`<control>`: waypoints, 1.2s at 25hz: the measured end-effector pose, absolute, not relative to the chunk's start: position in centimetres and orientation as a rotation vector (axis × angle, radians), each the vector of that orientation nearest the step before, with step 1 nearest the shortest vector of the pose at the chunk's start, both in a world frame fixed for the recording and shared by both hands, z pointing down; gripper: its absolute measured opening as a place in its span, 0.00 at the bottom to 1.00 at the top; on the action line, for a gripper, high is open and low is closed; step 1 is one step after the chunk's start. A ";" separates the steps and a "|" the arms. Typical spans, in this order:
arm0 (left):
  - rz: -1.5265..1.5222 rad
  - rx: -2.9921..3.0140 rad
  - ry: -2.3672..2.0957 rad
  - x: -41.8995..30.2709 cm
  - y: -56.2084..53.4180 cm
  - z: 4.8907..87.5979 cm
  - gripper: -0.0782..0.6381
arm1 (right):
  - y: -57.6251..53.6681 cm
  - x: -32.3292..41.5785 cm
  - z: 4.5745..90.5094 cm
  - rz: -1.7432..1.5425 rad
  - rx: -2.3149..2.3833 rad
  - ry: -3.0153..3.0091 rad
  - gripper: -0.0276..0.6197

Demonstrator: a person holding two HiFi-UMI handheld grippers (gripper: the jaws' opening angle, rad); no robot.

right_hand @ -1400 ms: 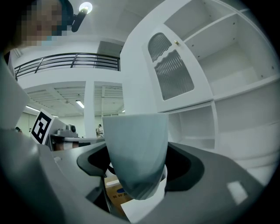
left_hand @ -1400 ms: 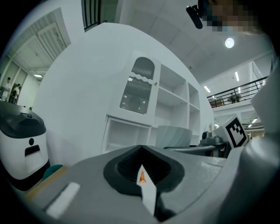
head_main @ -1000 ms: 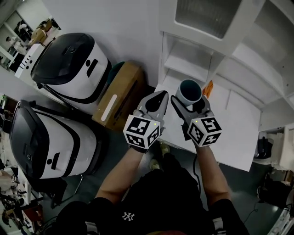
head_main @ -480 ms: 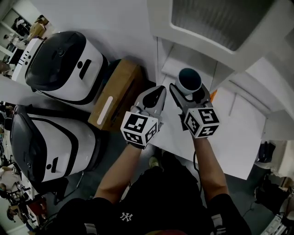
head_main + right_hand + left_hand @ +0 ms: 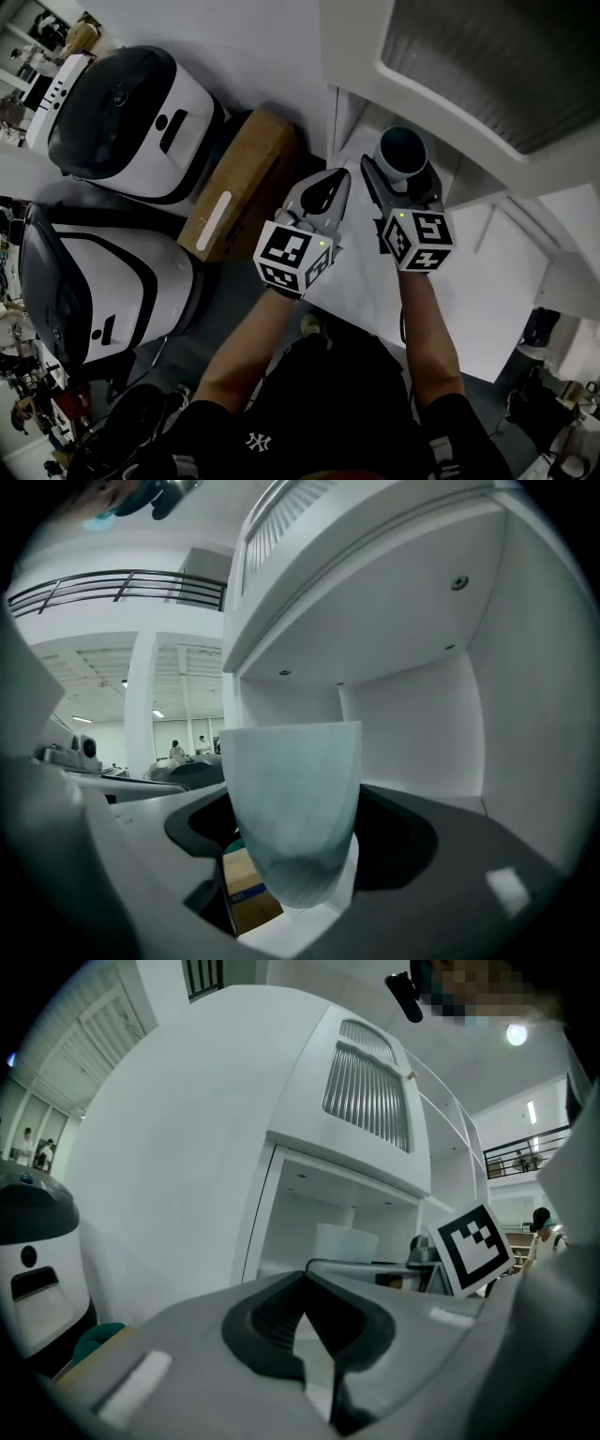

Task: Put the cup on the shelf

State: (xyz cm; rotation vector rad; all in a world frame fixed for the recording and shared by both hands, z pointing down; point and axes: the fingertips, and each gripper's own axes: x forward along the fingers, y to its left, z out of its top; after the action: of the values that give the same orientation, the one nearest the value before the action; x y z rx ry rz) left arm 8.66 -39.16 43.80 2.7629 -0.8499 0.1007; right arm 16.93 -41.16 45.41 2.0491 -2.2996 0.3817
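A pale blue cup [image 5: 403, 153] with a dark inside stands upright between the jaws of my right gripper [image 5: 401, 178], which is shut on it. In the right gripper view the cup [image 5: 292, 808] fills the gap of that gripper [image 5: 291, 855], and the white shelf [image 5: 412, 733] opens just behind it. From the head view the cup sits at the front edge of the shelf [image 5: 356, 122], under the overhanging upper cabinet. My left gripper [image 5: 328, 187] hangs just left of the cup, shut on nothing. Its jaws [image 5: 309, 1321] meet in the left gripper view, facing the shelf [image 5: 319, 1213].
A brown cardboard box [image 5: 239, 192] lies on the floor left of the shelf unit. Two large white-and-black machines [image 5: 131, 112] [image 5: 94, 281] stand further left. The white counter [image 5: 469, 281] stretches out to the right below the cabinet.
Both grippers have moved forward toward the shelf unit, the right one carrying the cup. The cup now sits at the shelf opening under the upper cabinet.
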 end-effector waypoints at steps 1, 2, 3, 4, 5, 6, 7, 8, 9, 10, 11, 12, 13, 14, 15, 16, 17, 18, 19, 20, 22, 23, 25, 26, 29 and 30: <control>0.103 2.760 -0.850 8.8 -39.4 44.0 0.11 | -41.6 17.2 45.6 0.379 2.051 -2.293 0.65; 0.106 2.757 -0.849 9.0 -39.7 44.2 0.11 | -42.0 17.5 45.7 0.376 2.052 -2.286 0.65; 0.108 2.754 -0.849 9.2 -39.9 44.3 0.11 | -42.4 17.9 45.8 0.374 2.053 -2.278 0.65; 0.110 2.750 -0.849 9.5 -40.1 44.5 0.11 | -42.8 18.2 46.0 0.375 2.054 -2.272 0.65; 0.112 2.747 -0.848 9.7 -40.3 44.7 0.11 | -43.1 18.6 46.1 0.378 2.055 -2.266 0.65; 0.112 2.744 -0.848 9.8 -40.5 44.8 0.11 | -43.5 19.0 46.3 0.381 2.058 -2.261 0.65; 0.112 2.742 -0.848 10.0 -40.8 44.9 0.11 | -43.8 19.3 46.4 0.385 2.060 -2.256 0.65; 0.111 2.741 -0.848 10.1 -40.9 45.0 0.11 | -44.1 19.6 46.5 0.390 2.061 -2.253 0.65; 0.113 2.741 -0.848 10.2 -41.1 45.1 0.11 | -44.3 19.7 46.7 0.396 2.061 -2.250 0.65; 0.114 2.740 -0.847 10.3 -41.2 45.2 0.11 | -44.6 19.8 46.9 0.403 2.058 -2.248 0.65; 0.115 2.739 -0.847 10.4 -41.3 45.3 0.11 | -44.8 19.8 47.1 0.409 2.054 -2.246 0.65; 0.116 2.737 -0.847 10.5 -41.4 45.4 0.11 | -45.0 19.9 47.3 0.413 2.048 -2.243 0.65; 0.116 2.735 -0.848 10.6 -41.5 45.5 0.11 | -45.3 20.0 47.5 0.415 2.043 -2.239 0.65; 0.117 2.732 -0.848 10.7 -41.7 45.7 0.11 | -45.5 20.0 47.7 0.414 2.040 -2.235 0.65; 0.119 2.730 -0.849 10.9 -41.8 45.8 0.11 | -45.7 20.1 47.8 0.413 2.037 -2.231 0.65; 0.121 2.728 -0.849 10.9 -41.9 45.9 0.11 | -46.0 20.2 47.9 0.411 2.036 -2.228 0.65; 0.122 2.727 -0.850 11.0 -42.0 45.9 0.11 | -46.2 20.3 47.9 0.411 2.037 -2.225 0.65; 0.123 2.725 -0.851 11.1 -42.0 45.9 0.11 | -46.4 20.5 47.9 0.411 2.040 -2.222 0.65; 0.123 2.724 -0.851 11.1 -42.0 45.9 0.11 | -46.6 20.6 47.9 0.411 2.043 -2.219 0.65; 0.124 2.722 -0.850 11.2 -42.0 45.9 0.11 | -46.8 20.8 47.9 0.412 2.047 -2.215 0.65; 0.127 2.719 -0.850 11.3 -42.1 46.0 0.11 | -47.2 21.0 48.1 0.415 2.049 -2.206 0.65; 0.130 2.717 -0.850 11.3 -42.1 46.1 0.11 | -47.3 21.1 48.3 0.417 2.048 -2.201 0.65; 0.134 2.713 -0.853 11.3 -42.2 46.3 0.11 | -47.5 21.2 48.6 0.414 2.047 -2.189 0.65; 0.134 2.711 -0.854 11.3 -42.3 46.3 0.11 | -47.6 21.3 48.8 0.410 2.049 -2.185 0.65; 0.135 2.705 -0.858 11.3 -42.4 46.4 0.11 | -47.7 21.3 48.7 0.386 2.054 -2.179 0.65; 0.135 2.703 -0.859 11.3 -42.4 46.4 0.11 | -47.7 21.3 48.7 0.374 2.051 -2.176 0.65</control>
State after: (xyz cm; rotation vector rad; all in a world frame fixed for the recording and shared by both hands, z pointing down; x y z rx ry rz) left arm 11.30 -42.40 46.45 2.7034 -0.8594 0.1350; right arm 21.26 -47.74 48.65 2.0511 -2.1756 0.3738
